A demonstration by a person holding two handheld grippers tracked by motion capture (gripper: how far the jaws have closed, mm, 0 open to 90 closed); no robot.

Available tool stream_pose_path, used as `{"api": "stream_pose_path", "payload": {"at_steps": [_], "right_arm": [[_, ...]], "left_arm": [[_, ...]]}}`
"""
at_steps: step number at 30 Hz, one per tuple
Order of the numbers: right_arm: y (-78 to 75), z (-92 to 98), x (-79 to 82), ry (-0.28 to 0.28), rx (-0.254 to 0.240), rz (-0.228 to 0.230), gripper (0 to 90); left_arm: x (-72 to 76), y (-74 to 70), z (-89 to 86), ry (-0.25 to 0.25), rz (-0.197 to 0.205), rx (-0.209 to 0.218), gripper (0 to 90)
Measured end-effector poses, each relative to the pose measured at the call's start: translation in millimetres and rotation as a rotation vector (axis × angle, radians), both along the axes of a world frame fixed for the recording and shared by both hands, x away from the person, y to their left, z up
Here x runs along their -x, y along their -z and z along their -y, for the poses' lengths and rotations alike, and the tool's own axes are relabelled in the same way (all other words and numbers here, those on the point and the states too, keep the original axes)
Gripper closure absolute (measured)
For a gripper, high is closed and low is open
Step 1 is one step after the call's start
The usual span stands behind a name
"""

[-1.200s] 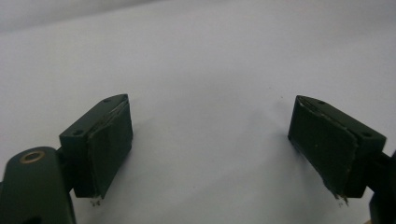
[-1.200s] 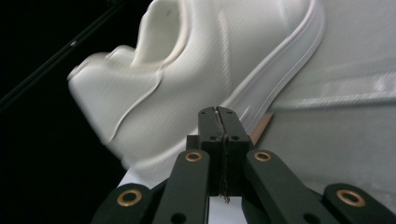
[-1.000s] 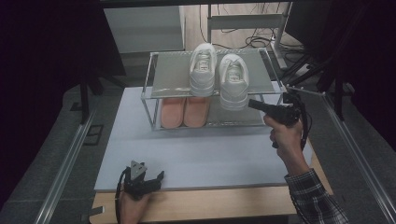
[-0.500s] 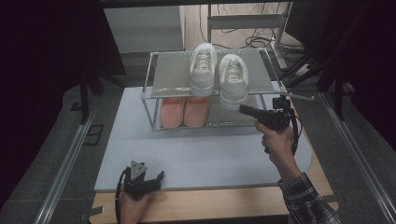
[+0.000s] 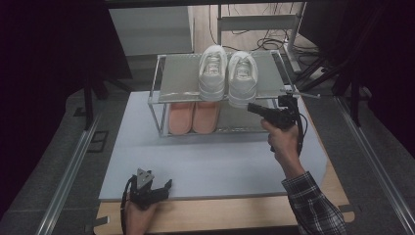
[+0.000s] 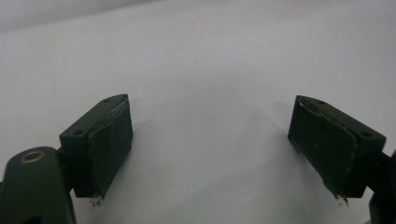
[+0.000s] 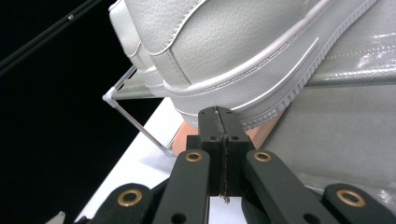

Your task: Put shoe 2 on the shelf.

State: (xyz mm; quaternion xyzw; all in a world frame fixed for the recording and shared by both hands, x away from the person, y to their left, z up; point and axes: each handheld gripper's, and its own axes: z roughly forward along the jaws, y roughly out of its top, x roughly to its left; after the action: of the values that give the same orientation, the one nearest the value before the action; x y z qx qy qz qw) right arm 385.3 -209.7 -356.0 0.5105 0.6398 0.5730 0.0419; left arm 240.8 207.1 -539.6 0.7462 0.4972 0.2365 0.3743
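Up on the high view, the right gripper (image 5: pixel 252 108) is pointing leftward at the heel end of the right white sneaker (image 5: pixel 242 77), its closed tip sitting just under the sole where the shoe is overhanging the front edge of the rack's top shelf (image 5: pixel 182 78). The left white sneaker (image 5: pixel 213 72) is standing beside it, the two touching side by side. Below them, on the lower shelf, a pair of pink shoes (image 5: pixel 192 117) is lying toes toward the person, to the left of the gripper's tip. The right hand (image 5: pixel 281 139) is reaching in from the lower right, a plaid sleeve (image 5: pixel 313 205) behind it. The left gripper (image 5: pixel 155 188) is resting well apart from the rack, at the near edge of the grey mat (image 5: pixel 220 161), with its jaws standing wide and nothing between them.

Seen from the left gripper view, both black pads (image 6: pixel 109 144) are spreading far apart over bare grey mat.

Looking along the right gripper (image 7: pixel 219 112) in its own view, the jaws are pressing flat together, holding nothing, their tip sitting right at the ribbed sole edge of the right white sneaker (image 7: pixel 243 56); whether it is touching I cannot tell. The rack's wire frame (image 7: pixel 135 123) is running off to the left, and a bit of pink shoe (image 7: pixel 180 140) is peeking out beneath the sole.
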Motion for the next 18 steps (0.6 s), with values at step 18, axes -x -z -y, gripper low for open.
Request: {"api": "stream_pose_path", "payload": {"at_steps": [18], "right_arm": [[0.2,-5.6,-23.6,0.08,0.029,0.002,89.6]], "left_arm": [[0.2,-0.2,0.0,0.0,-0.003,-0.002,13.9]]}}
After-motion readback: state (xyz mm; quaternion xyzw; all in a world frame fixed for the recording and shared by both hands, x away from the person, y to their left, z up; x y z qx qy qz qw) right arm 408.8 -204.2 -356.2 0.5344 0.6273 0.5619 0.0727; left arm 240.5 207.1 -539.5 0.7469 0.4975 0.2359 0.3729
